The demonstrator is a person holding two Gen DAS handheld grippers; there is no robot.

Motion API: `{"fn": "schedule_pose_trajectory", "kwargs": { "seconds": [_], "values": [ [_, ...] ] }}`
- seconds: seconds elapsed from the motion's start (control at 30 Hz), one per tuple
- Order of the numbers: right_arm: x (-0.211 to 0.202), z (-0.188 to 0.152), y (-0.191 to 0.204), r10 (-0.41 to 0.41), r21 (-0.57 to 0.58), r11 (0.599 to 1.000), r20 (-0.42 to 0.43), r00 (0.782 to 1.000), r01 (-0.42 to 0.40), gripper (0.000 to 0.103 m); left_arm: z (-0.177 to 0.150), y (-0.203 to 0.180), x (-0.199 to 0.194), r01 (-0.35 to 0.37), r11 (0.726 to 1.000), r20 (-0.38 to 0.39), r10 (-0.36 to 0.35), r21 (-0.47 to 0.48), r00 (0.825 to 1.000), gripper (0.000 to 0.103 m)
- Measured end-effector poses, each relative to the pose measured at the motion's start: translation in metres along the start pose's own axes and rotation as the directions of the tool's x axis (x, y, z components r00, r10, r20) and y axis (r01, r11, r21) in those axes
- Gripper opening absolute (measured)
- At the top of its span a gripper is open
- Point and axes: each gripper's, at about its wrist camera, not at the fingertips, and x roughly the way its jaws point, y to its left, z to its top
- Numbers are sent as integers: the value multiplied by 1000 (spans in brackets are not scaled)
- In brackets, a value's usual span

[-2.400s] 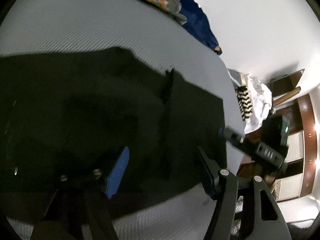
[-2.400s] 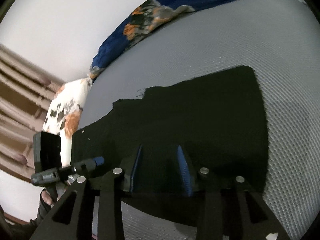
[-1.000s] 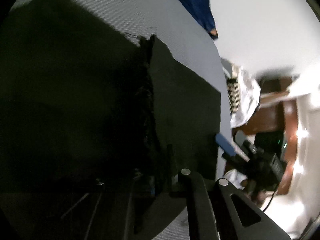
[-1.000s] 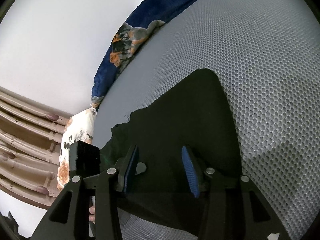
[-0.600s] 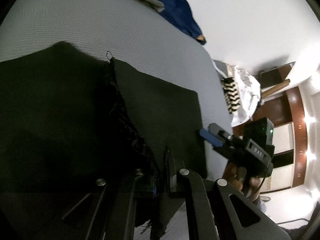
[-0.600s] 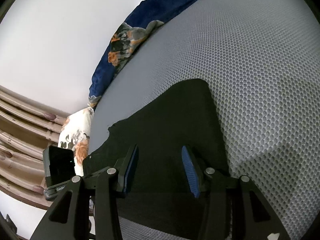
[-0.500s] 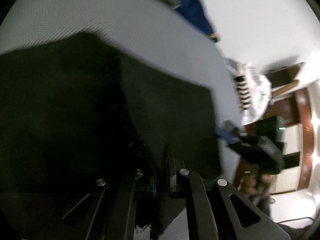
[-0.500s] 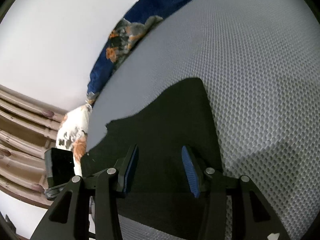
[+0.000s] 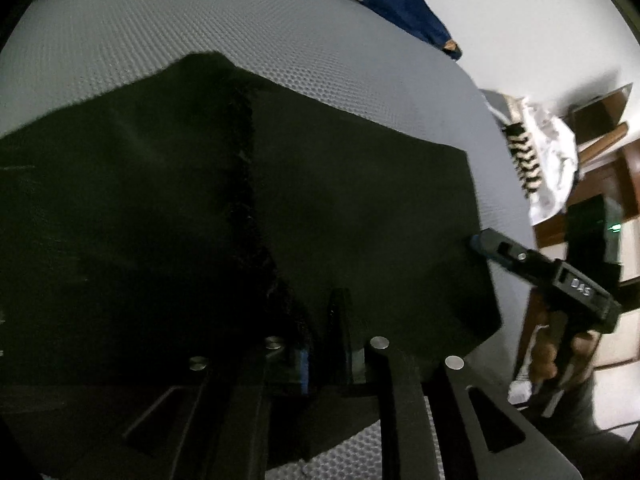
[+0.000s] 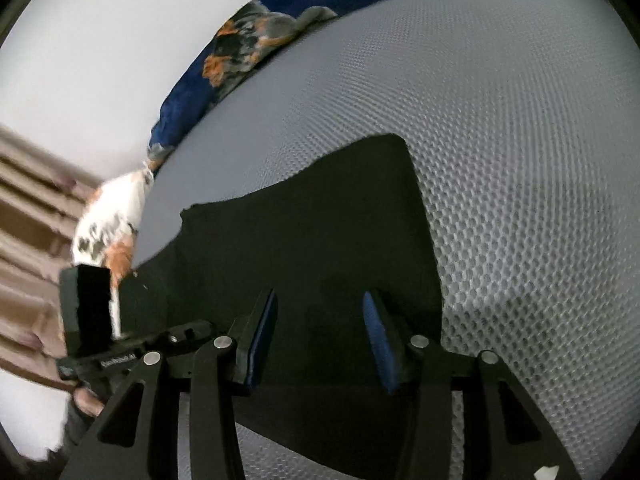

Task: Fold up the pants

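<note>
Pants [image 9: 360, 208] lie flat and dark on the grey mesh bed cover [image 9: 200, 32], one layer already doubled over another along a ridge down the middle. Nearest me, my left gripper [image 9: 320, 344] has its fingers pressed together on the near edge of the cloth, by my reading to lift that edge for the next fold. My right gripper [image 10: 318, 332] hovers over the other end of the pants [image 10: 304, 240] with its blue pads [image 10: 378, 344] apart and nothing between them, placed, I judge, to pin or take the fabric. Farther off, a blue patterned blanket [image 10: 240, 52] is bunched against the white wall [image 10: 100, 40], clear of the work.
</note>
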Motion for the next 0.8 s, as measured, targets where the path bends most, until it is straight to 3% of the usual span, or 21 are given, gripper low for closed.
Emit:
{"fn": "schedule_pose_trajectory", "kwargs": {
  "seconds": [0.1,0.17,0.2,0.33,0.6,0.8],
  "values": [
    [-6,3,17,-79,-112,990,45,996,84,43,-1,-6,-16,-139,988,51,136,65,989,32],
    [-9,8,24,-107,-147,982,77,991,118,43,0,-13,-29,-217,970,135,202,107,970,52],
    [-8,12,26,-127,-159,977,87,988,139,43,3,-17,-33,-238,963,171,215,123,961,54],
    [2,29,31,-177,-190,963,93,980,192,43,19,-27,-33,-221,963,215,185,156,959,56],
    [27,50,24,-268,-226,932,95,959,283,40,58,-25,17,-211,969,177,187,129,966,56],
    [35,49,19,-277,-230,929,85,957,290,40,58,-29,25,-263,950,211,226,167,951,59]
  ]
}}
